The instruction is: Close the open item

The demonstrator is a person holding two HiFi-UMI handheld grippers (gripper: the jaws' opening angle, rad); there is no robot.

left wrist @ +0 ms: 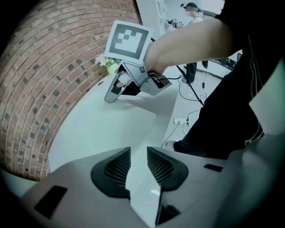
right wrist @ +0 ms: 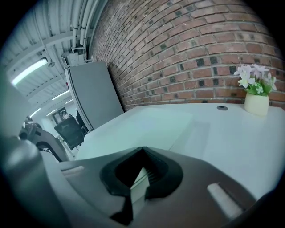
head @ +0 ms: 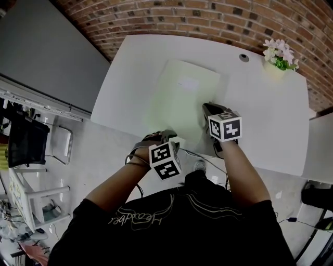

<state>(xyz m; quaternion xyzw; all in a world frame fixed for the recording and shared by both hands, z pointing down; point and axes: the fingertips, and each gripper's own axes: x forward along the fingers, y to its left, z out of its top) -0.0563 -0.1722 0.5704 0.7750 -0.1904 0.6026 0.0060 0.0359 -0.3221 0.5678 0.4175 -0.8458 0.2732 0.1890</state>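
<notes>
A pale green folder [head: 183, 96] lies flat on the white table [head: 260, 119], with a small white label on its cover. My left gripper [head: 167, 137] is at the folder's near left corner by the table's front edge. Its jaws stand a narrow gap apart with a pale sheet edge [left wrist: 141, 196] between the pads. My right gripper [head: 207, 108] is at the folder's right side. In the right gripper view its jaws pinch a layered pale edge [right wrist: 140, 180], and the folder's cover [right wrist: 151, 124] stretches ahead. The left gripper view shows the right gripper [left wrist: 110, 97] low on the table.
A small vase of pink-white flowers [head: 279, 56] stands at the table's far right corner, next to a round cable hole [head: 244, 57]. A brick wall [head: 208, 15] runs behind the table. A grey panel [head: 41, 47] and chairs [head: 31, 145] stand on the left.
</notes>
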